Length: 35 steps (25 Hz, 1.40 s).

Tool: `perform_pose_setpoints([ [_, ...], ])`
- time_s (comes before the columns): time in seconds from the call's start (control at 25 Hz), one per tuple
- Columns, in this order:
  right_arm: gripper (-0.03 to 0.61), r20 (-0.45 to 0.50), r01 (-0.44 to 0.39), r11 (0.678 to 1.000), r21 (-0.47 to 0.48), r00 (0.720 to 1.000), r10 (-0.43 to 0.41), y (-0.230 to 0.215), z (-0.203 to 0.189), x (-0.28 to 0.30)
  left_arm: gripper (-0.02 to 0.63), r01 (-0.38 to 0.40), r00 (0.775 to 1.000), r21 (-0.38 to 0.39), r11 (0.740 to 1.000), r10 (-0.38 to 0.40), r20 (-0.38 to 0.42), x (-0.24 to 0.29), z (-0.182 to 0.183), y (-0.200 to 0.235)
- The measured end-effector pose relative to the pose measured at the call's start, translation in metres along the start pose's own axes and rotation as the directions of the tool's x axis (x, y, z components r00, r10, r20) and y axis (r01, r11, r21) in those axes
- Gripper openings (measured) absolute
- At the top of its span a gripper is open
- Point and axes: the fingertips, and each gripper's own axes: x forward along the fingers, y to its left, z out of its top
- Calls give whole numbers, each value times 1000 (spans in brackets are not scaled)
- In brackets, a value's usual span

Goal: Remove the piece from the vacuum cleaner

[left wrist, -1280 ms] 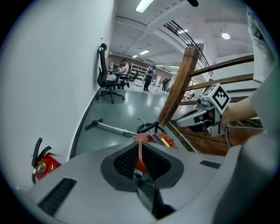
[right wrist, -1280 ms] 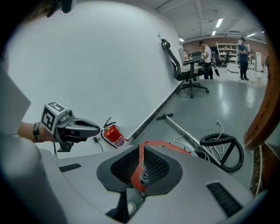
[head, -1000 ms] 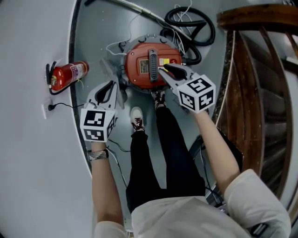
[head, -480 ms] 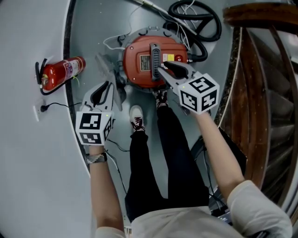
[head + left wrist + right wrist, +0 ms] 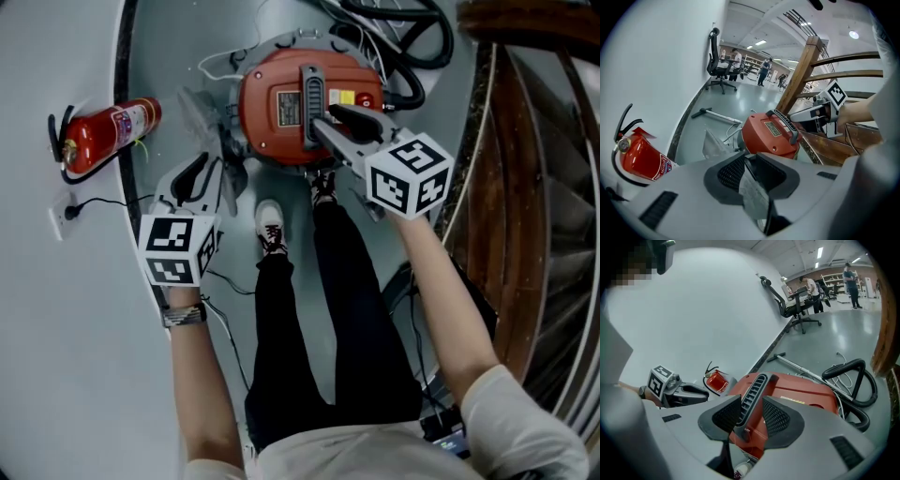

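The red vacuum cleaner (image 5: 281,108) stands on the grey floor (image 5: 187,56) at the far middle of the head view, just beyond the person's 2 shoes (image 5: 271,225). A grey ribbed handle (image 5: 309,89) runs across its top.

The right gripper (image 5: 328,122) reaches over the near edge of the vacuum. Its jaws have just been opening and stand spread, 1 on each side of the near end of the handle, which rises between the pads without being pinched.

The left gripper (image 5: 208,173) hangs low at the vacuum's near left. Its jaws have also just been opening and are parted. A pale translucent sheet shows in the gap between them, but whether a pad touches it cannot be told. A translucent plastic part (image 5: 202,117) sticks out from the vacuum's left side, just beyond this gripper.

A red fire extinguisher (image 5: 103,136) lies against the white wall (image 5: 56,356) at the far left. A black hose (image 5: 412,42) coils at the far right of the vacuum, beside a wooden stair railing (image 5: 525,141).
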Motion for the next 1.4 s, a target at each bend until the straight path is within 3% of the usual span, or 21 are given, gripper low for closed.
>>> perform_pose_setpoints([
  [0.52,147,44,-94,994,59,995,92,6,-6,13,86,-2,1000,-10,1000,2,-11,8,-11,0],
  [0.88,170,75,-72,997,15,995,71,7,-6,18,100,-45,999,17,999,45,-29,22,-17,1],
  [1.04,179,95,-56,998,-3,994,56,7,-6,19,117,-79,997,-28,996,79,-18,32,-21,10],
  [1.2,179,113,-60,998,8,992,58,7,-6,19,132,-111,991,26,993,113,-67,41,-30,9],
  [1.4,179,144,-54,999,-2,988,54,7,-6,18,132,-115,991,-11,993,114,-63,44,-35,7],
])
